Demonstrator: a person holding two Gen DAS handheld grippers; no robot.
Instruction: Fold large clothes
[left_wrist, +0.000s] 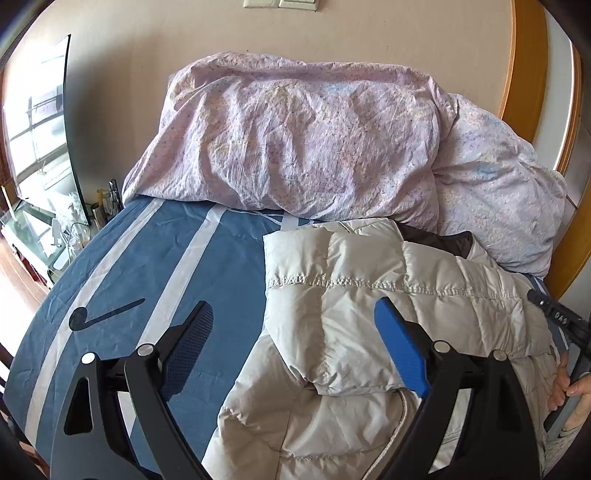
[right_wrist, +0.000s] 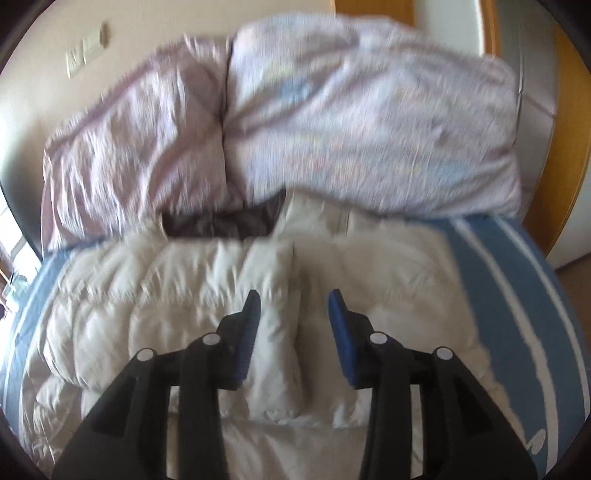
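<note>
**Puffer jacket bunched on the striped bed**

Cream quilted fabric of the puffer jacket (left_wrist: 369, 295) is seen spread over the blue sheet (left_wrist: 147, 258), its dark lining turned out at the collar end. Above the jacket, the left gripper (left_wrist: 295, 343) is held wide, nothing pinched — one finger over the sheet, the other over the jacket. The right gripper (right_wrist: 293, 332) is set narrower above the jacket's middle, with no cloth gripped. Beyond the jacket, a pink floral duvet (left_wrist: 295, 140) is piled against the wall.
</note>
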